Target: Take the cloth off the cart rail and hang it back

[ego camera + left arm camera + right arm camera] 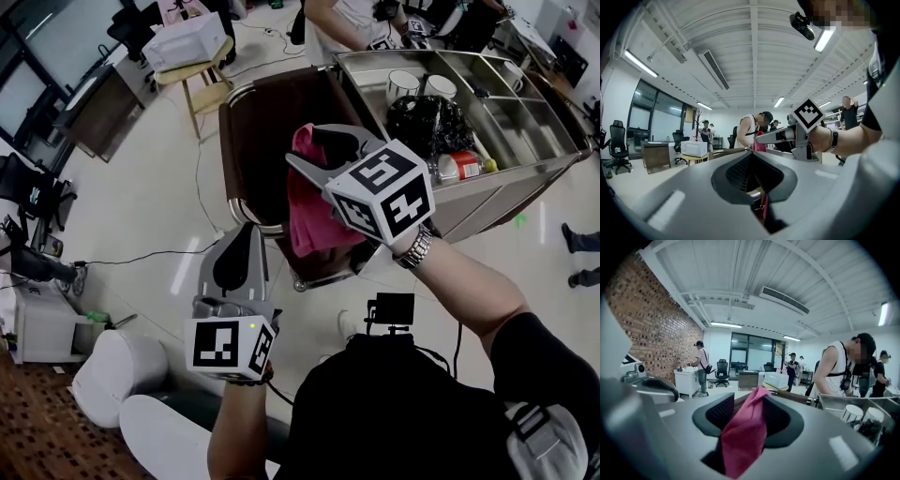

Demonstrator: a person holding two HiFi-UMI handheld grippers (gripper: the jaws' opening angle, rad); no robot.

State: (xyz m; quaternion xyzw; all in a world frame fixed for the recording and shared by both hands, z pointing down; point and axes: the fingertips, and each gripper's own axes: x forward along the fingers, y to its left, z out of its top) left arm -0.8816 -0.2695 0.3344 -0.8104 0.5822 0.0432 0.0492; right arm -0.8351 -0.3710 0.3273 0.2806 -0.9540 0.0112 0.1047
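Note:
The pink cloth [309, 211] hangs at the near end of the cart, over the brown bag [272, 112] and down past the chrome rail [246, 220]. Its top end stands between the jaws of my right gripper [314, 155]. In the right gripper view the cloth [743, 437] fills the middle of the gap, with dark space on both sides and the jaws standing apart. My left gripper [239, 239] is lower and to the left of the rail, pointing up, jaws together and empty. From the left gripper view, the right gripper [761, 137] reaches toward the cloth [759, 143].
The steel cart top [544, 164] holds two white cups [403, 84], a black bag [427, 122] and a bottle [464, 167]. A stool with a white box [187, 42] stands behind the cart. White bins [117, 366] sit at lower left, and cables cross the floor. People stand nearby.

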